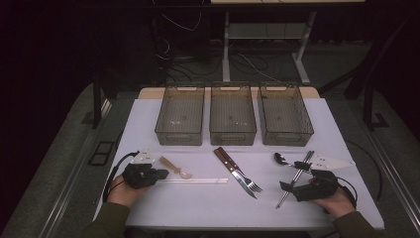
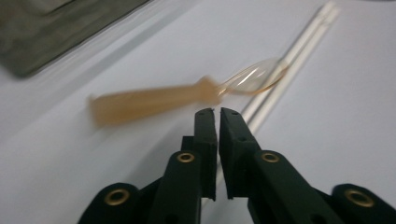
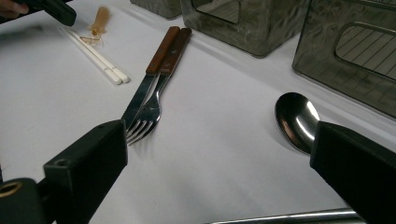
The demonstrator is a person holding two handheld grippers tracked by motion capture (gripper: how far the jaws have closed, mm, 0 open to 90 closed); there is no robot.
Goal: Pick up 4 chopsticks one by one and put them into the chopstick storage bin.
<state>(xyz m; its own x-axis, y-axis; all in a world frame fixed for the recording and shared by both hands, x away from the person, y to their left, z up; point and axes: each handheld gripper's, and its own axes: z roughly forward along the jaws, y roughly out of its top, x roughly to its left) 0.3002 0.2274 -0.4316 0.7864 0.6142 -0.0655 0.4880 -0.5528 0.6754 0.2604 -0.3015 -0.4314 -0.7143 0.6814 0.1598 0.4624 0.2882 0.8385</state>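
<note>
- My left tongs (image 1: pixel 159 173) are pressed together with nothing between them, low over the near left of the counter (image 1: pixel 198 208).
- Just past their tips lies the amber spoon (image 2: pixel 154 100), its clear bowl resting against the white chopsticks (image 2: pixel 299 44), which run level along the counter towards the middle.
- My right tongs (image 1: pixel 286 186) stand wide apart at the near right, holding nothing.
- Between their tips in the right gripper view I see the steel spoon (image 3: pixel 295 119) by one tip and the fork (image 3: pixel 148 112) by the other, with a knife (image 3: pixel 152 70) touching the fork, both wood-handled.
- A pair of metal chopsticks (image 1: pixel 296 177) lies slanted beside my right tongs; whether they touch I cannot tell.
- The counter is plain white and matt.
- Three smoky see-through bins (image 1: pixel 233 136) stand side by side along its far edge, near one another.
- The room beyond is dark: grey floor, loose cables (image 1: pixel 173 54) and the legs of a light-coloured frame (image 1: pixel 226 49) behind the bins.
</note>
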